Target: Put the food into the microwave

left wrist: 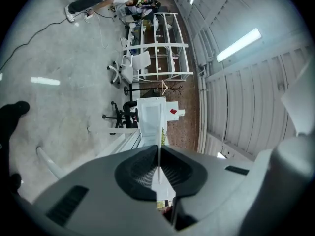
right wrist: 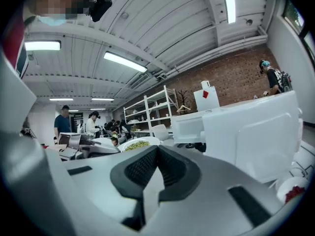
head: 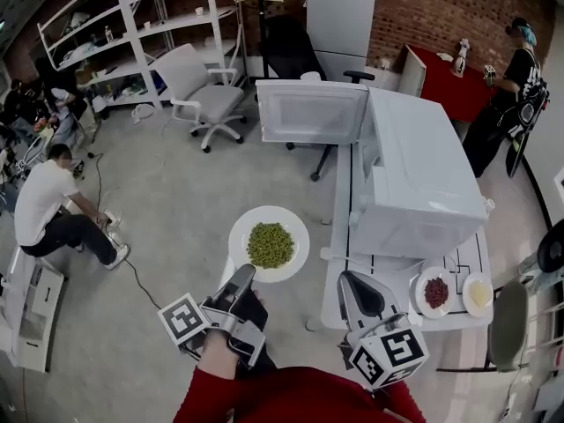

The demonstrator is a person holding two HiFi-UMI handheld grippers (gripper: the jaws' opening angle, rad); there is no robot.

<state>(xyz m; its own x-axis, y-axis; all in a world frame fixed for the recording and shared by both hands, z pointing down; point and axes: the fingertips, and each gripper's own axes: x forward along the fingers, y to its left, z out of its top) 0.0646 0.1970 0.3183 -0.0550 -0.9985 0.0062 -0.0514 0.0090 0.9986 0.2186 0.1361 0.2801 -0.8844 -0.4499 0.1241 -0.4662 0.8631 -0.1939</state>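
A white plate (head: 291, 227) heaped with green peas (head: 270, 244) hangs over the floor, left of the white table. My left gripper (head: 245, 274) is shut on its near rim. In the left gripper view the plate (left wrist: 159, 149) shows edge-on as a thin white line pinched between the pads. The white microwave (head: 423, 183) stands on the table with its door (head: 313, 111) swung open to the left. My right gripper (head: 351, 278) is shut and holds nothing, over the table's near edge. From the right gripper view (right wrist: 156, 151) the peas (right wrist: 137, 144) lie left of the microwave (right wrist: 256, 132).
Two small dishes sit at the table's near right: red beans (head: 435, 293) and a yellow food (head: 478, 293). A white office chair (head: 207, 95) and shelves (head: 132, 25) stand behind. One person crouches on the floor at the left (head: 53, 205); another stands at the far right (head: 511, 86).
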